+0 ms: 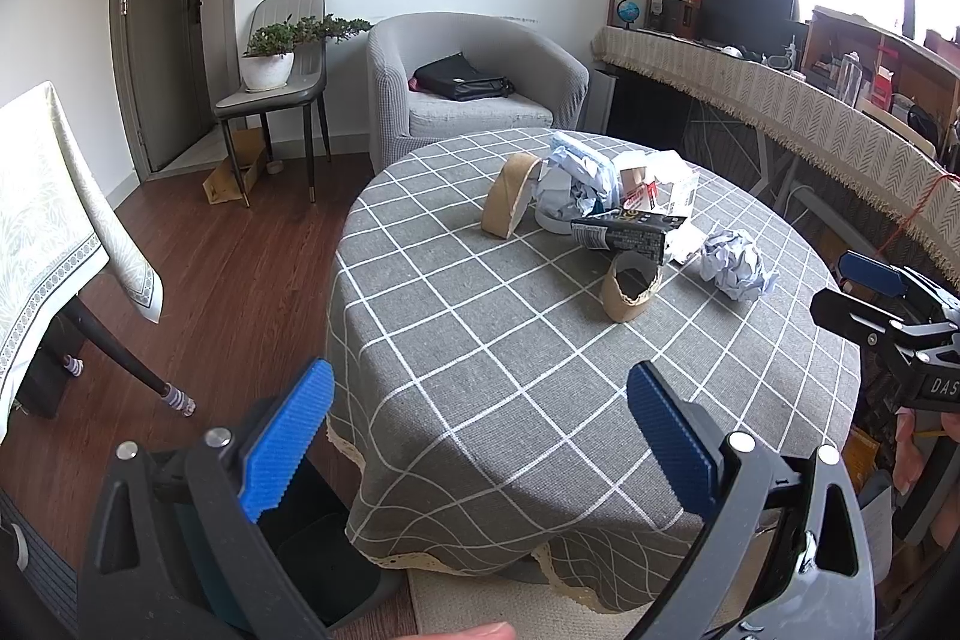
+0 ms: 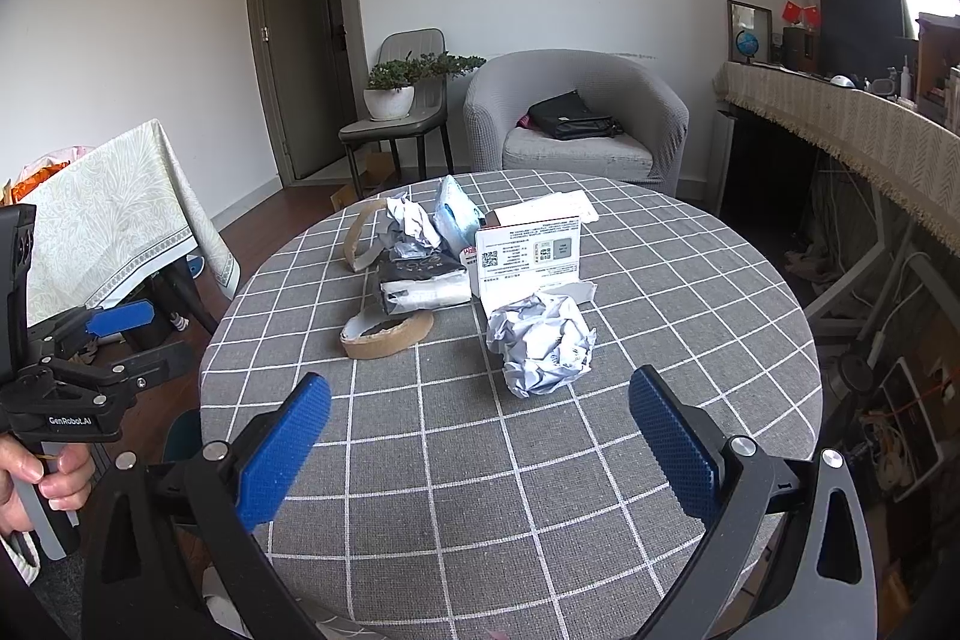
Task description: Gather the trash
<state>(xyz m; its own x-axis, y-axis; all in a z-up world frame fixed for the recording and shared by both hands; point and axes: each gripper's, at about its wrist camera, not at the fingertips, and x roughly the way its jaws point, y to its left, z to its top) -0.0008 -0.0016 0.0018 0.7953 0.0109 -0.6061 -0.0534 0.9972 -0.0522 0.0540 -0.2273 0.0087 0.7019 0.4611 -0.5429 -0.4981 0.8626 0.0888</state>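
Note:
Trash lies in a heap on the round table with a grey checked cloth [image 1: 480, 340] [image 2: 690, 310]. A crumpled paper ball [image 1: 737, 263] [image 2: 540, 343] is nearest the right gripper. A squashed cardboard tape ring [image 1: 630, 289] [image 2: 387, 337], a black wrapper [image 1: 624, 232] [image 2: 420, 283], a white box [image 2: 528, 253], more crumpled paper [image 1: 570, 187] [image 2: 414, 223] and a second cardboard ring [image 1: 510, 196] [image 2: 360, 235] lie behind. My left gripper [image 1: 480, 436] [image 2: 129, 334] is open and empty at the table's left front edge. My right gripper [image 2: 480, 436] [image 1: 852, 292] is open and empty over the table's front, short of the paper ball.
A dark bin [image 1: 324, 550] stands on the floor below the left gripper. A grey armchair [image 1: 480, 88] with a black bag, a chair with a potted plant [image 1: 270, 58], a cloth-covered side table [image 1: 54, 196] and a long cluttered counter [image 1: 780, 82] surround the table.

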